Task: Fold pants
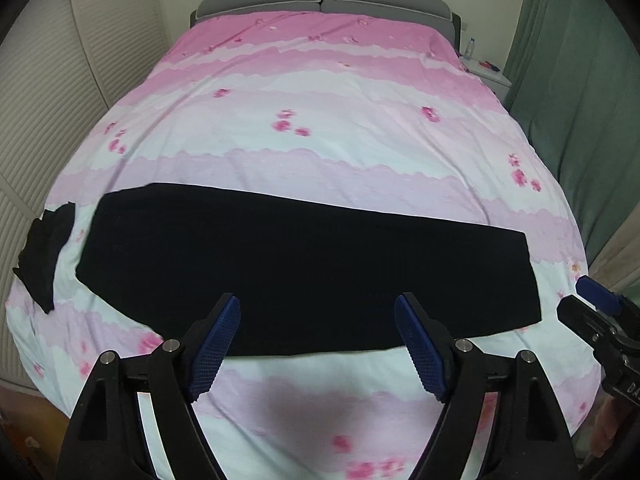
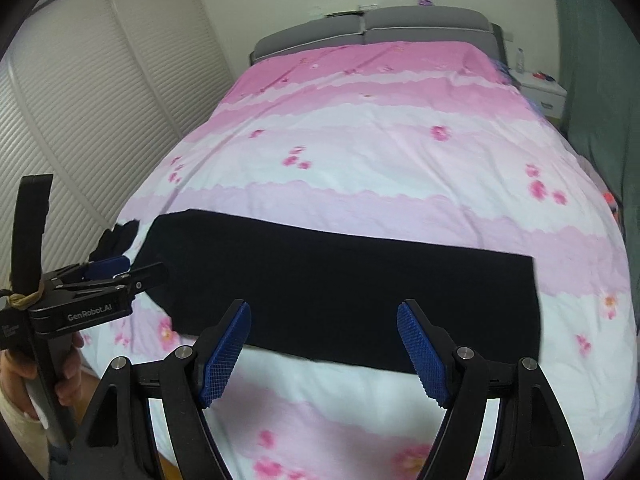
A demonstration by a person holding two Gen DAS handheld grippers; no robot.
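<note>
A: Black plastic arms with blue ribbed pads, that is the left gripper (image 1: 317,346), closest to the lens. How do the tongs stand?

B: Spread wide apart, nothing between the pads. They hang above the near edge of the bed (image 1: 320,408), over its quilted cover of pink, white and lilac bands with pink flowers. The right gripper (image 2: 324,350) is the same: pads well apart, nothing held, also above the near edge.

A: And each shows up in the other's camera?

B: Yes. In the right wrist view the left one sits at the left border, a hand (image 2: 24,376) wrapped round its handle. In the left wrist view the right one pokes in at the right border.

A: Where are the pants?

B: The black pants (image 1: 304,268) lie flat just beyond the pads, a long folded strip stretched sideways across the near part of the bed, almost from the left edge to the right edge. No pad touches them.

A: Anything else dark there?

B: A smaller black cloth (image 1: 44,252), crumpled, by the left edge, just beside the strip's left end with a gap of cover between.

A: Farther back?

B: Bare cover, then the grey padded headboard (image 1: 320,0) at the far edge, a white nightstand (image 1: 490,76) by the far right corner, green curtains (image 1: 572,80) on the right, white slatted doors (image 1: 44,92) on the left.
</note>
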